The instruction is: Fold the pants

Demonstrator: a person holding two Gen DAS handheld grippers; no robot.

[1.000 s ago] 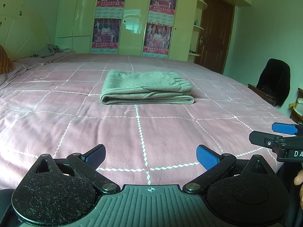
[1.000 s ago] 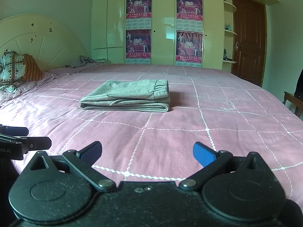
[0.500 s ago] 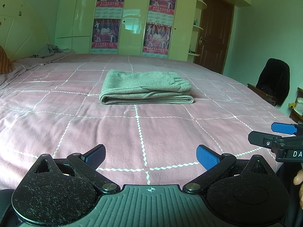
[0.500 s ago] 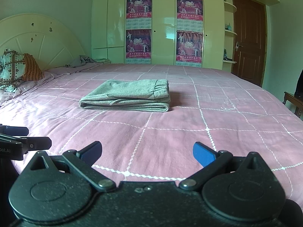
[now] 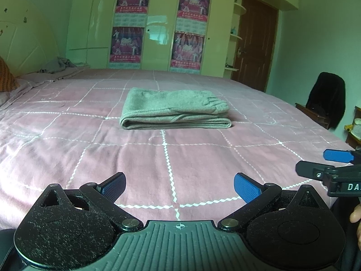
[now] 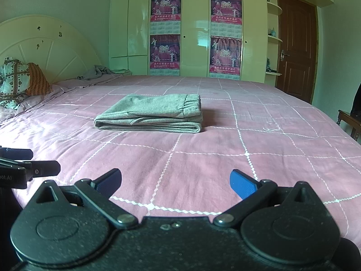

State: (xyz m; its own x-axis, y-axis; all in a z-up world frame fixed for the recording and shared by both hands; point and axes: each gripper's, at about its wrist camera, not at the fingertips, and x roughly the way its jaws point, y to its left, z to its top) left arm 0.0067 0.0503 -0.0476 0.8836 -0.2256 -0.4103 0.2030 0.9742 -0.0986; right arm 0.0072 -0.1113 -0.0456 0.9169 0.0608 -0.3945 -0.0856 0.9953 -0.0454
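Nearest to me, the left gripper [image 5: 179,184] is hovering over the near edge of the bed [image 5: 135,169] with its jaws spread wide and nothing between them. The right gripper [image 6: 175,181] is hanging just beside it, equally wide and empty. Farther out, in the middle of the pink checked bedspread, the pants [image 5: 174,109] are lying as a flat, tidy bundle of several layers, well apart from both grippers. Their long axis is running left to right across the bed, with the gathered waistband [image 6: 191,106] pointing right and the rounded fold facing left. To my eye the folding is looking finished, so the next move is probably asking for nothing more than pulling back, or at most a light press to flatten the stack.
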